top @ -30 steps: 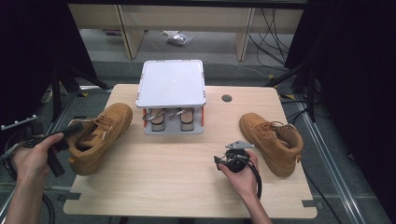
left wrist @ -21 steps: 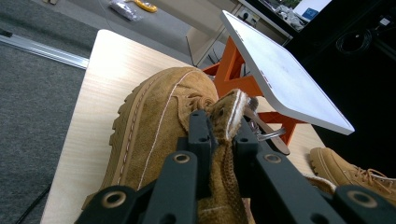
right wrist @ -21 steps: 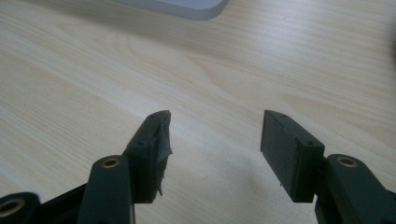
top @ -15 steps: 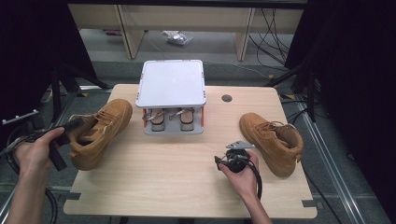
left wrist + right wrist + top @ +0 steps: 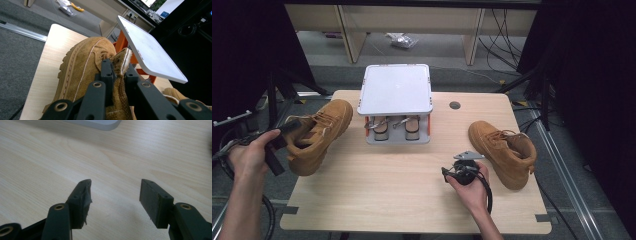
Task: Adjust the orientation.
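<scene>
A tan suede boot (image 5: 319,132) lies at the table's left side, its toe pointing toward the stand. My left gripper (image 5: 287,131) is shut on the boot's collar edge (image 5: 120,62), with the black jaws pinching the suede from both sides. A second tan boot (image 5: 504,150) rests on the right side of the table. My right gripper (image 5: 460,169) sits low over the bare wood just left of that boot, apart from it. In the right gripper view this gripper (image 5: 115,195) is open with nothing between its jaws.
A white-topped stand (image 5: 396,90) with orange legs stands at the back middle, with a pair of small brown shoes (image 5: 382,127) on its grey base. A round cable hole (image 5: 455,105) is behind the right boot. Cables and black stands surround the table (image 5: 377,200).
My left hand has shifted a little up and to the right in the high view, taking the left boot with it. The right hand and right boot have not moved.
</scene>
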